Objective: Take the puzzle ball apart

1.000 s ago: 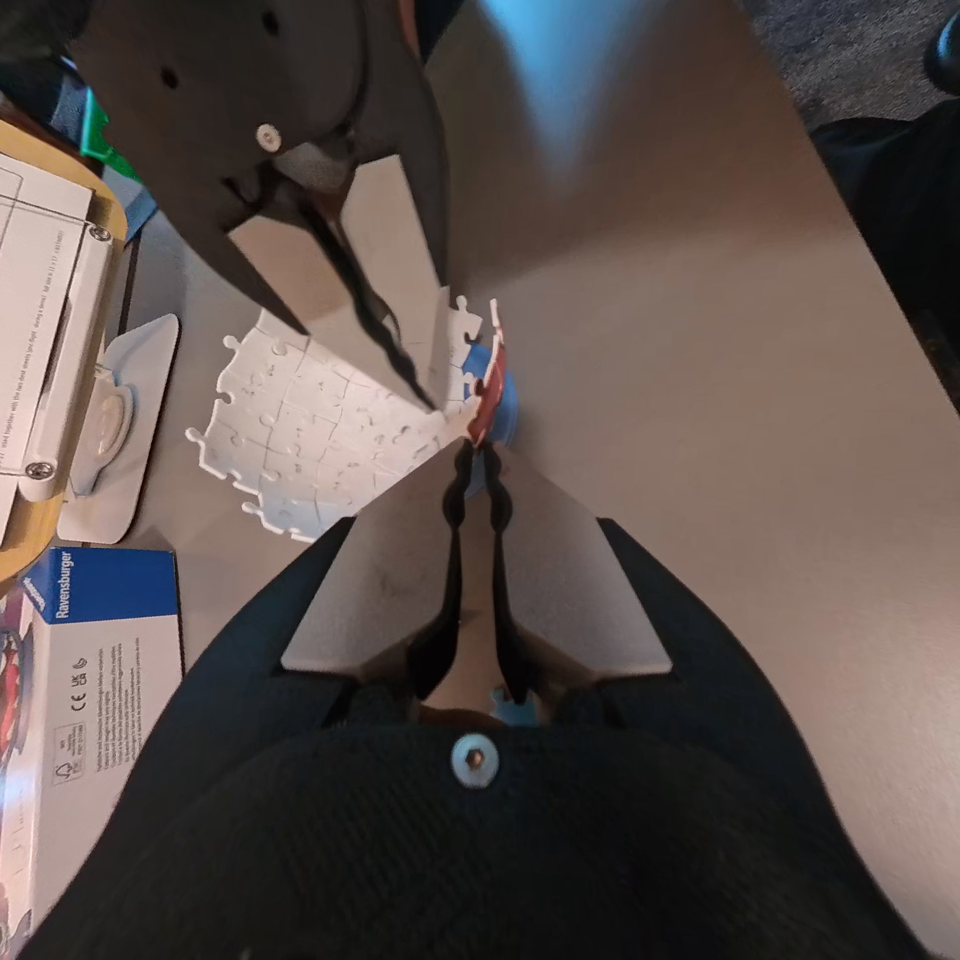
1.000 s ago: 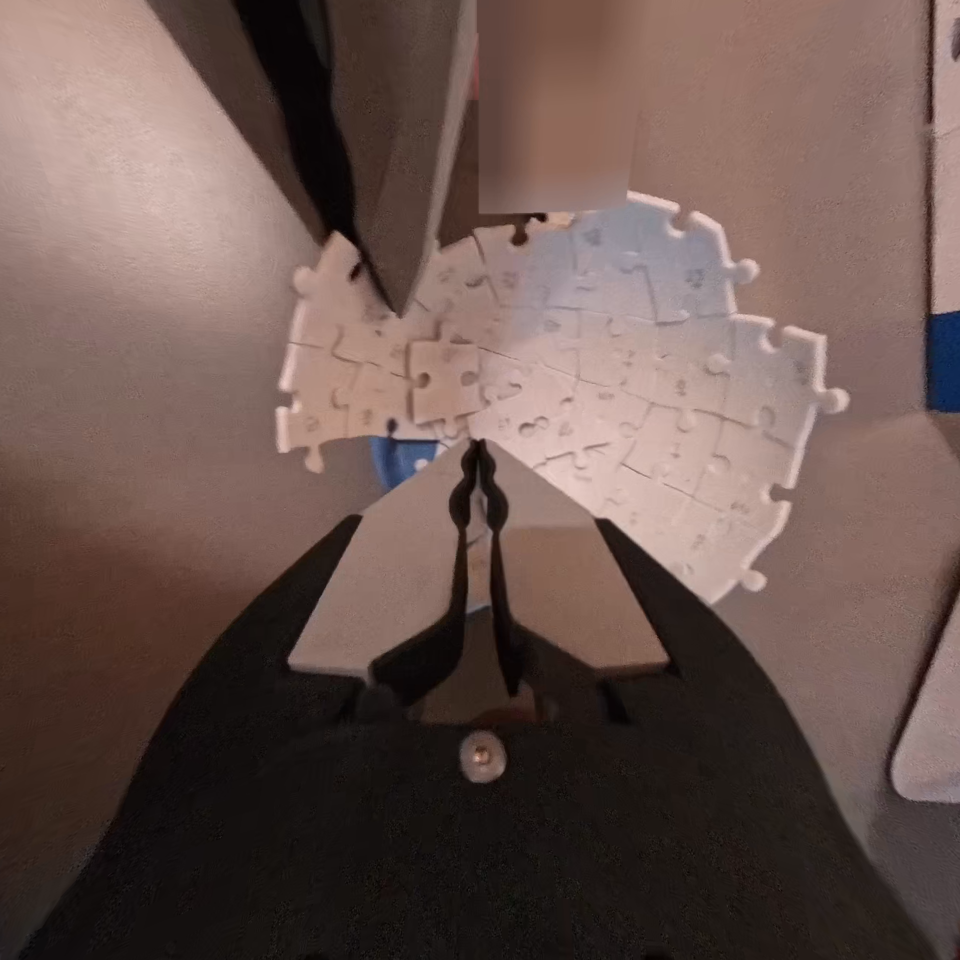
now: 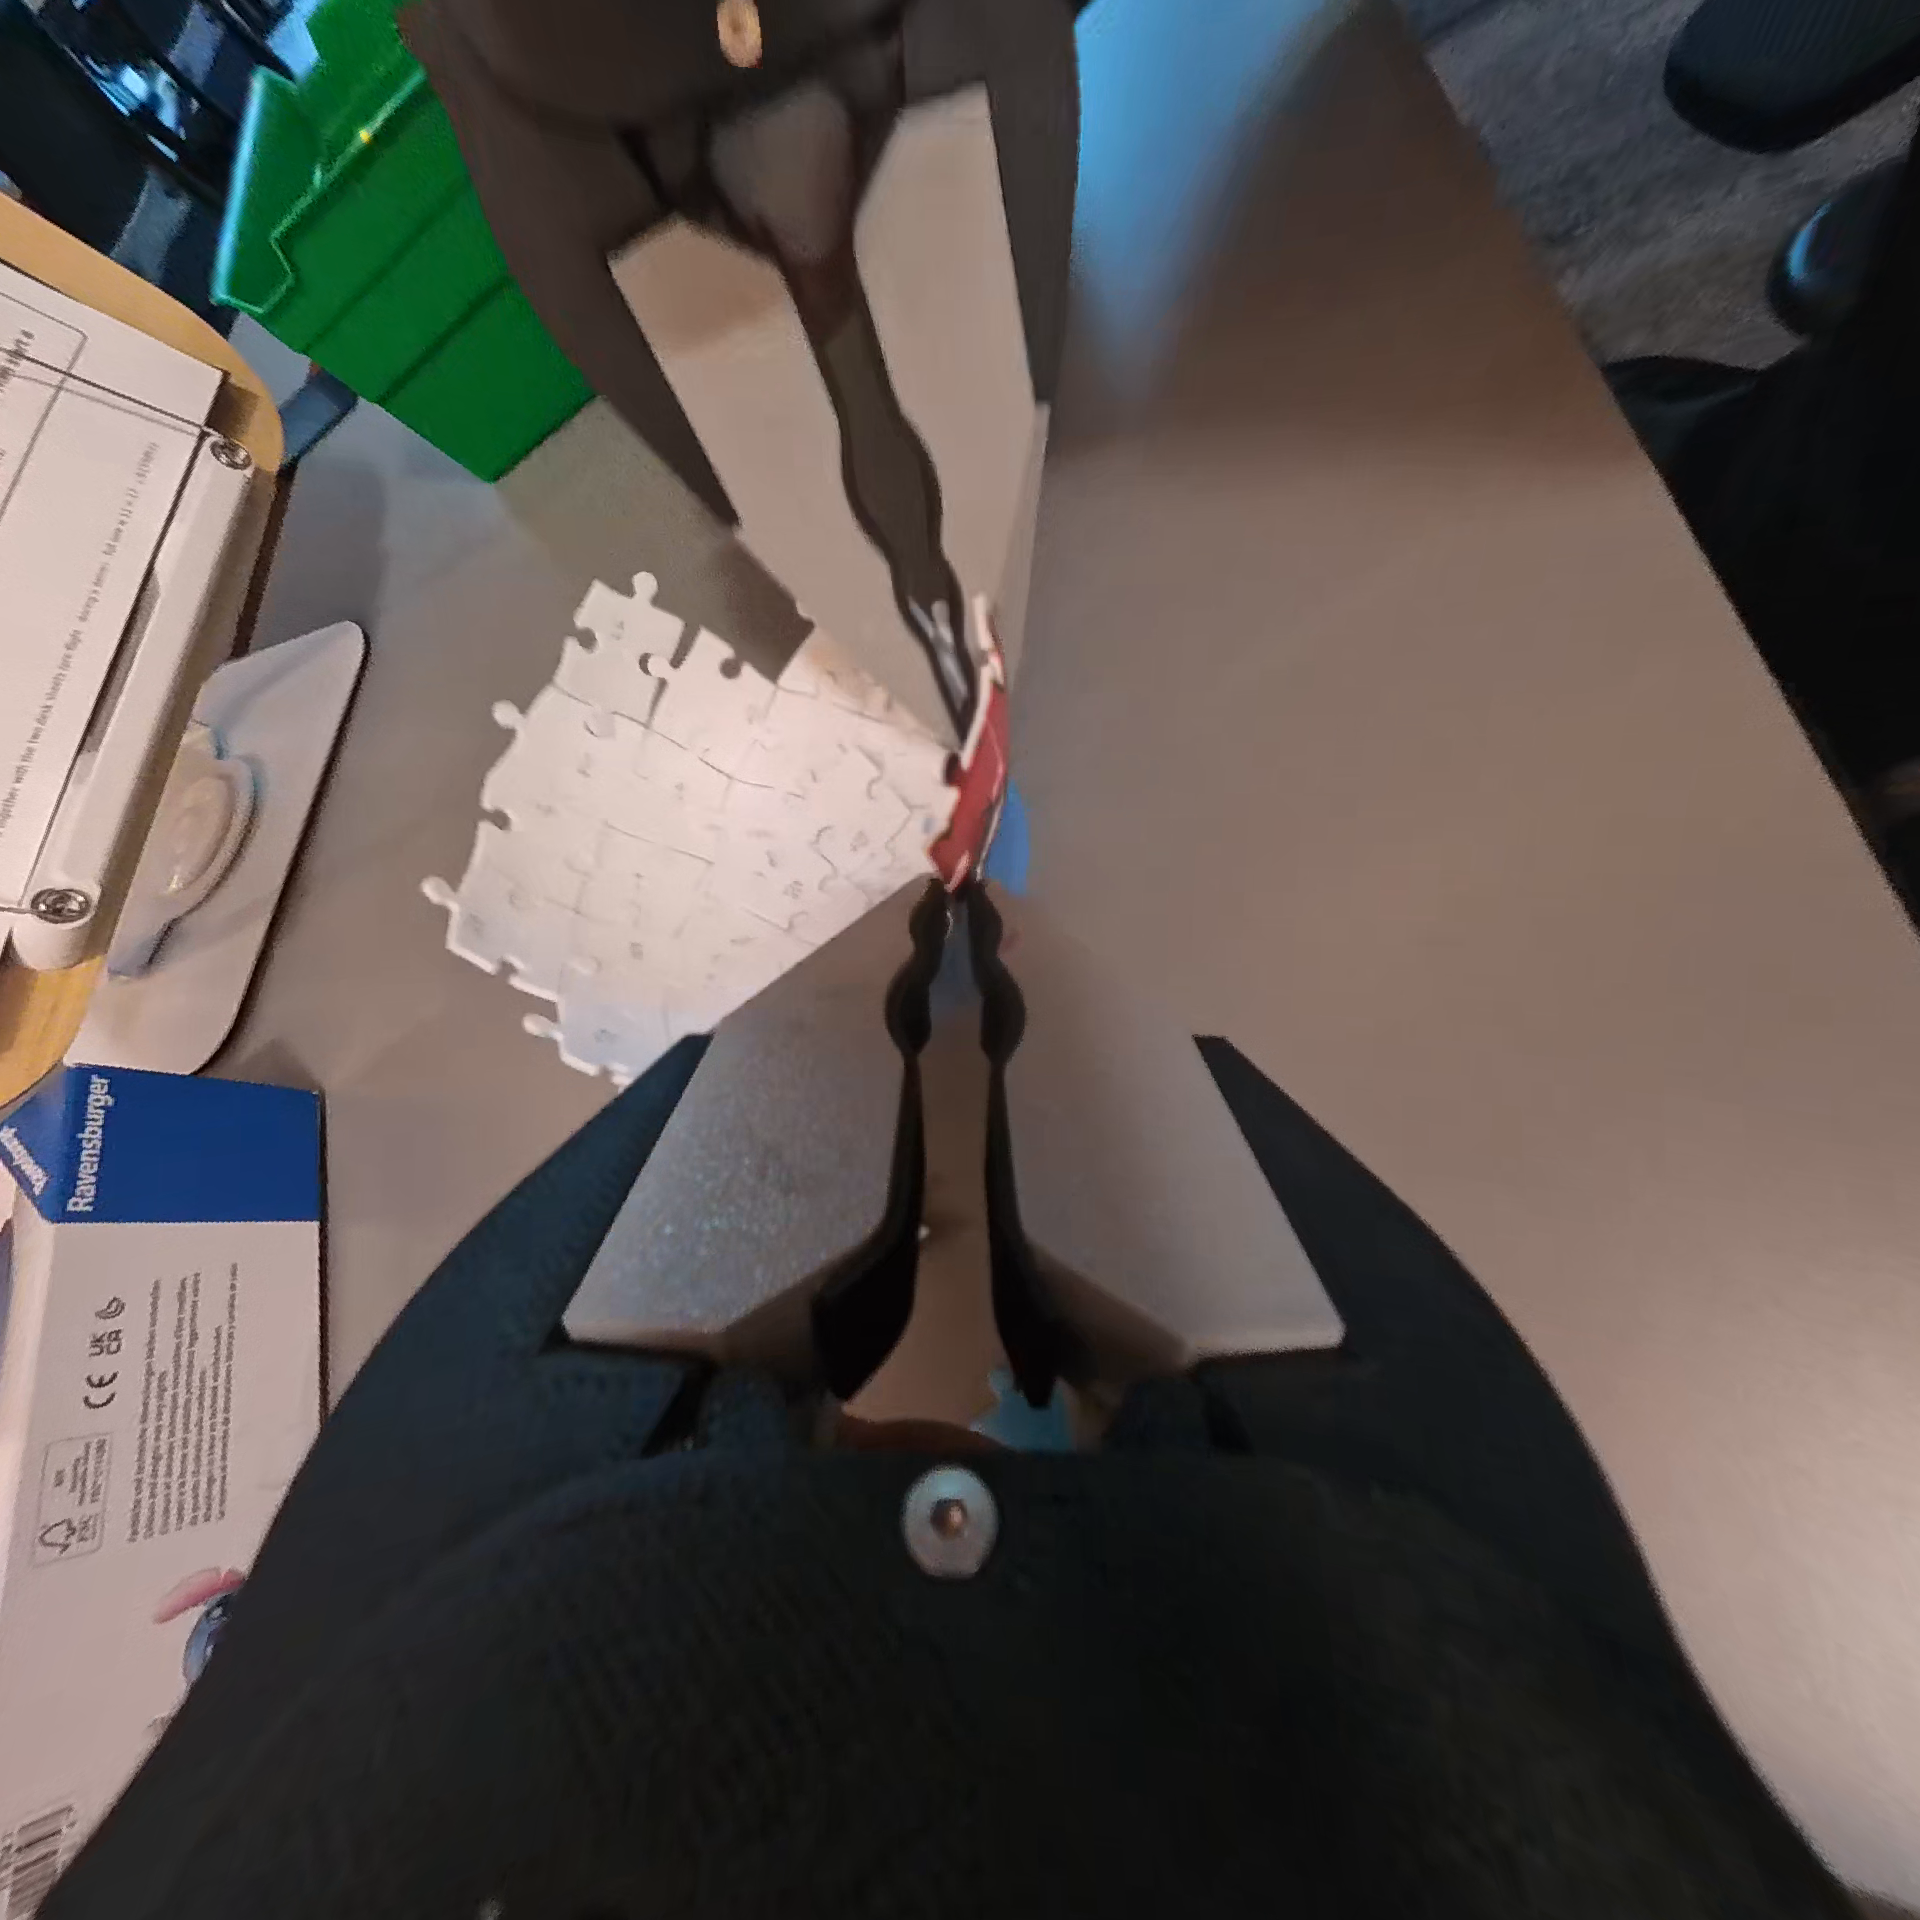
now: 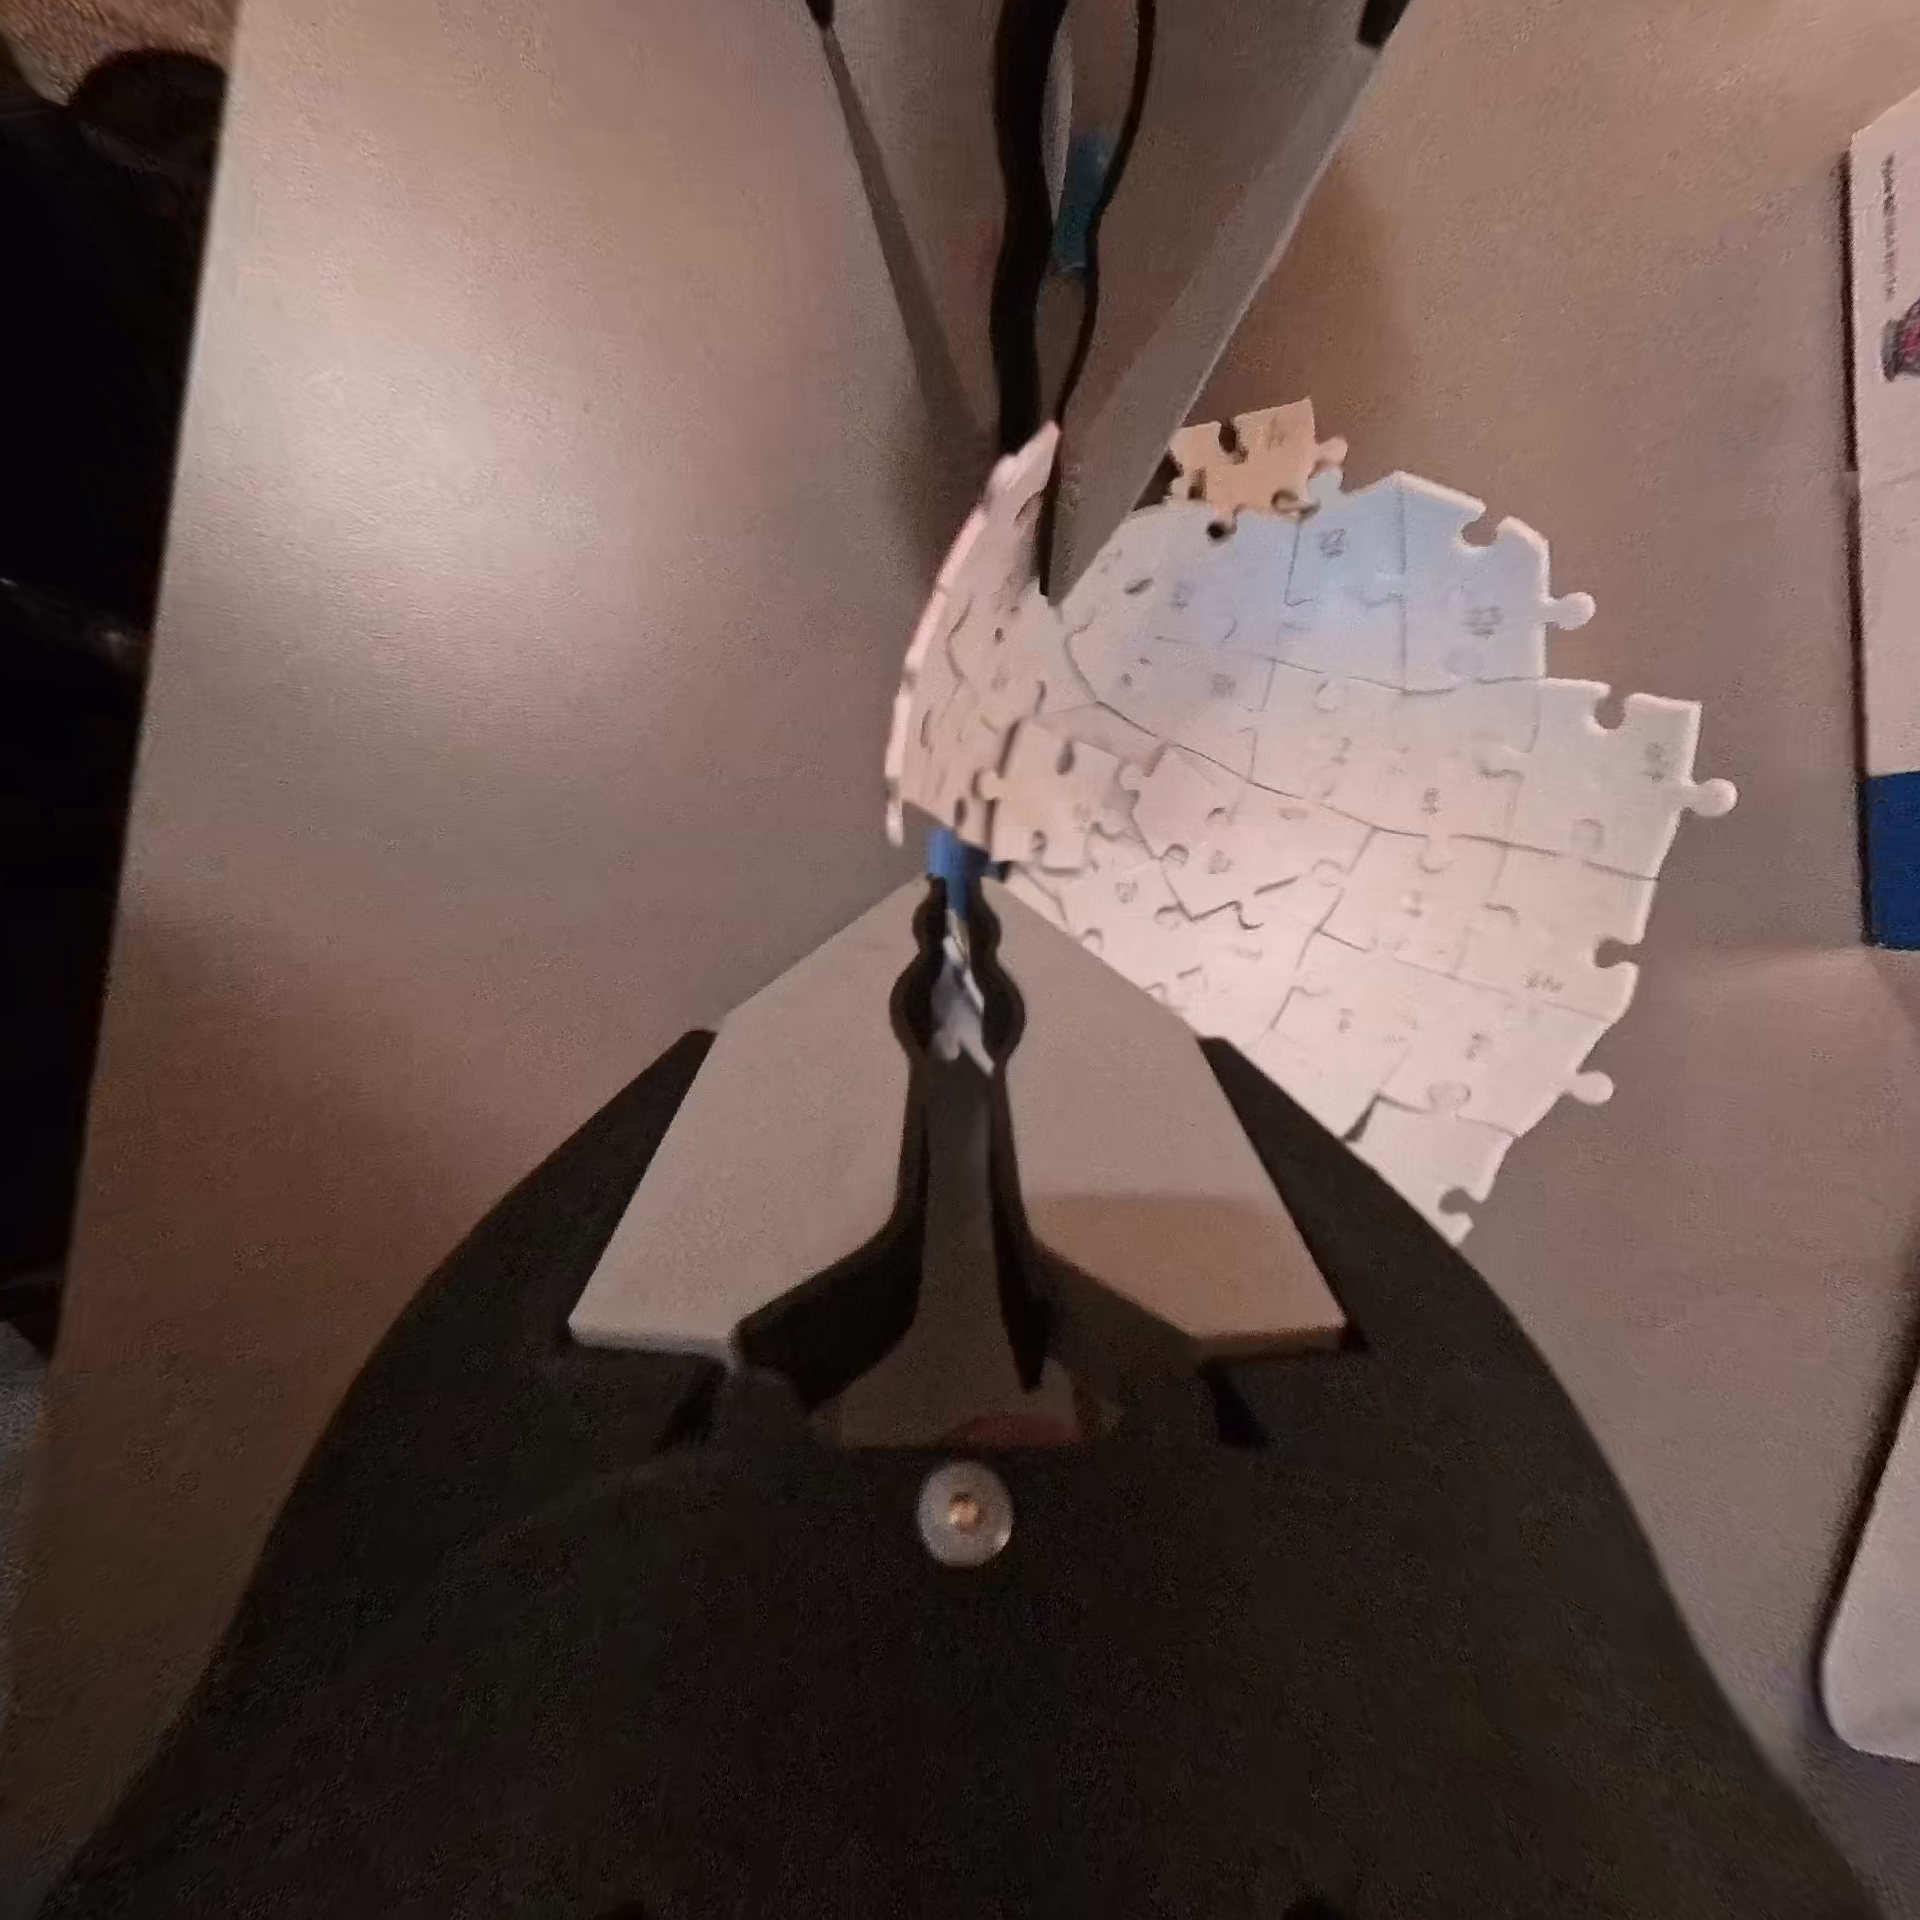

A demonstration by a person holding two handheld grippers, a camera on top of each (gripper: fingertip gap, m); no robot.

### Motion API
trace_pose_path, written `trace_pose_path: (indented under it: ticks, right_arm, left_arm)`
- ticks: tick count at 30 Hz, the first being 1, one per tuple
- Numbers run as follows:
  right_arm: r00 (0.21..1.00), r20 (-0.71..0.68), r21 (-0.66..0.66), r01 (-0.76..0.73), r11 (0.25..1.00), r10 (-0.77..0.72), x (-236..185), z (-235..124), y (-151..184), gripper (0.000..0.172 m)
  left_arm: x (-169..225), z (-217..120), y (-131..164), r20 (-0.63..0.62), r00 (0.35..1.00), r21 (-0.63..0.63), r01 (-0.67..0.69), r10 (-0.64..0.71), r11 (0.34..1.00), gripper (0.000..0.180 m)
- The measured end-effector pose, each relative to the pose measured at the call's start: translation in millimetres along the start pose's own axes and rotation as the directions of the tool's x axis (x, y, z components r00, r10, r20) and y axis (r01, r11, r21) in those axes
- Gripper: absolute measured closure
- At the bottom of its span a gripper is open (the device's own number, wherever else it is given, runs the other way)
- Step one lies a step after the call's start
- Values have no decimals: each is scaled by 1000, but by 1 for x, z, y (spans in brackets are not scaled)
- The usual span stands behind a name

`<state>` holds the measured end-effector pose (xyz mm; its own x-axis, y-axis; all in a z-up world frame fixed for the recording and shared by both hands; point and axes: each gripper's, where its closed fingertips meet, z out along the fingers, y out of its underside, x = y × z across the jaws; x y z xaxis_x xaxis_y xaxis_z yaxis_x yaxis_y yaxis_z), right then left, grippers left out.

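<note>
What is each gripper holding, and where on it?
Both hold the curved puzzle section. The left gripper has its jaws shut on one end of its red-printed edge, the right gripper on the other end.

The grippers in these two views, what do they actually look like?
Both are alike. Each gripper, left and right, has a broad black body with a ribbed, matte texture and a silver screw at its centre. Two flat grey wedge-shaped fingers taper to a point, lined along their inner edges with wavy black pads. No cables or sleeves show.
</note>
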<state>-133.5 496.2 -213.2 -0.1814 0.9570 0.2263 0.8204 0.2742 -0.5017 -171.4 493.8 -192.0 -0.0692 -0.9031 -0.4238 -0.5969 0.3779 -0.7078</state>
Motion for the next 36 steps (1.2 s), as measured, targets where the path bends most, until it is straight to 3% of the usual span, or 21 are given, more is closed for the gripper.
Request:
trace_pose_path:
  ticks: [3, 6, 11, 12, 13, 15, 19, 22, 25, 30, 33, 35, 36]
  right_arm:
    - [998, -46, 51, -49, 997, 51, 3, -19, 0, 172]
    - [976, -183, 102, -105, 989, 122, 19, -56, 7, 172]
    - [831, -456, 201, -253, 946, 319, 49, -155, 60, 172]
    - [830, -434, 230, -276, 933, 352, 44, -164, 65, 169]
    - [849, -375, 268, -285, 920, 372, 34, -166, 60, 150]
    - [892, -291, 319, -250, 914, 345, 16, -153, 37, 139]
    - [946, -288, 180, -98, 979, 148, 7, -79, 15, 131]
    - [955, -295, 118, 6, 993, 29, 15, -35, 5, 141]
    - [921, -386, 55, 74, 996, -47, 37, -19, 2, 144]
    - [977, -202, 328, 5, 945, 65, 17, -30, -41, 138]
    - [990, -71, 397, -87, 914, 126, 17, -31, -47, 140]
    - [990, -50, 426, -100, 899, 134, 20, -29, -50, 141]
    - [989, -53, 437, -103, 894, 139, 22, -29, -50, 150]
  left_arm:
    - [0, 3, 5, 5, 1000, -27, -13, 13, 1000, 178]
    - [1, 4, 5, 9, 1000, -29, -18, 18, 999, 178]
    - [1, 4, 2, 24, 999, -22, -44, 44, 999, 178]
    - [1, 5, -1, 27, 998, -14, -54, 54, 998, 179]
    - [1, 5, -4, 30, 998, -4, -59, 59, 998, 179]
    - [2, 7, -8, 27, 998, 12, -61, 61, 998, 180]
    - [3, 5, -13, 17, 999, 46, -50, 49, 998, 180]
    - [1, 0, -16, 10, 1000, 90, -9, 8, 996, 180]
    - [-4, -5, -18, 16, 1000, 126, 20, -22, 992, 180]
    - [-11, -9, -25, 36, 998, 172, 47, -54, 984, 180]
    - [-9, -11, -30, 17, 998, 197, 54, -59, 979, 179]
    - [-9, -10, -29, 22, 998, 192, 49, -54, 980, 179]
    - [-9, -10, -29, 18, 998, 190, 56, -61, 980, 179]
